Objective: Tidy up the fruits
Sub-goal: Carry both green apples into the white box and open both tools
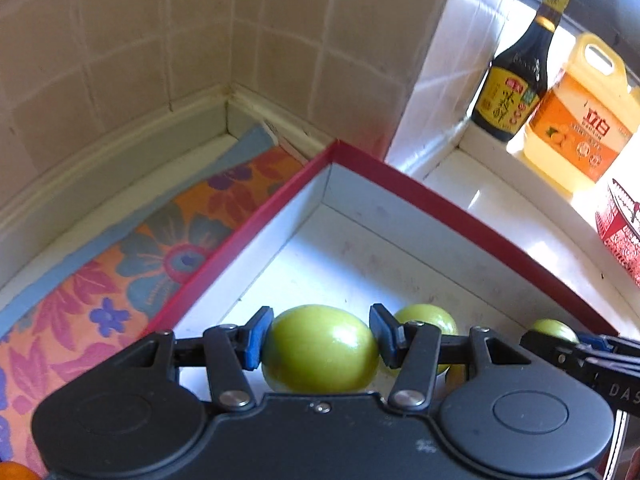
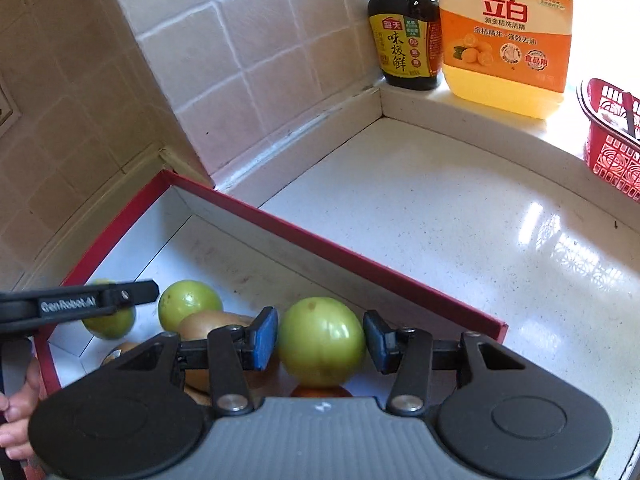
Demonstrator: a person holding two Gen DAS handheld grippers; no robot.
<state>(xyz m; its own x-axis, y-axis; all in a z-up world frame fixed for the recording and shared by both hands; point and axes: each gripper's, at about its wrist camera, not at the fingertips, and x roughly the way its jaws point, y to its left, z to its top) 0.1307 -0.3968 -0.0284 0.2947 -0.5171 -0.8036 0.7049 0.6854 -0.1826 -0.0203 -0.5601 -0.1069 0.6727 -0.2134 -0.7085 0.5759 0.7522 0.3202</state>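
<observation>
Green fruits: two held, one per gripper, both above the open red-rimmed box (image 1: 440,200) that sits in the tiled back corner of the counter (image 2: 440,240).

- Left gripper (image 1: 320,344): blue pads pressed on either side of a round green fruit (image 1: 320,350); jaws closed on it, over the box's white floor.
- Right gripper (image 2: 320,340): the left pad touches a second green fruit (image 2: 322,340), while the right pad shows a thin gap; the grip looks loose, or just releasing. The fruit is over the box's near-right part.
- Already in the box: a loose green fruit (image 2: 188,304), another green one (image 2: 108,324) partly hidden behind the other gripper's finger, brown kiwi-like fruit (image 2: 208,326), and a reddish-orange piece (image 2: 320,392) barely showing under the held fruit.
- Outside the box: an orange fruit (image 1: 16,472) at the lower left edge of the left wrist view, on the floral cloth (image 1: 140,260) beside the box.

Progress, as judged: well along; several fruits are boxed, two await setting down, and at least the orange one remains.

Writing:
- Dark sauce bottle (image 2: 404,36) on the back ledge: yellow label, "味极鲜".
- Yellow detergent jug (image 2: 504,40) next to it: orange label, "立白".
- Gripper finger: "GenRobot.AI".
- Red plastic basket (image 2: 612,136) at the right edge: no writing legible.
</observation>
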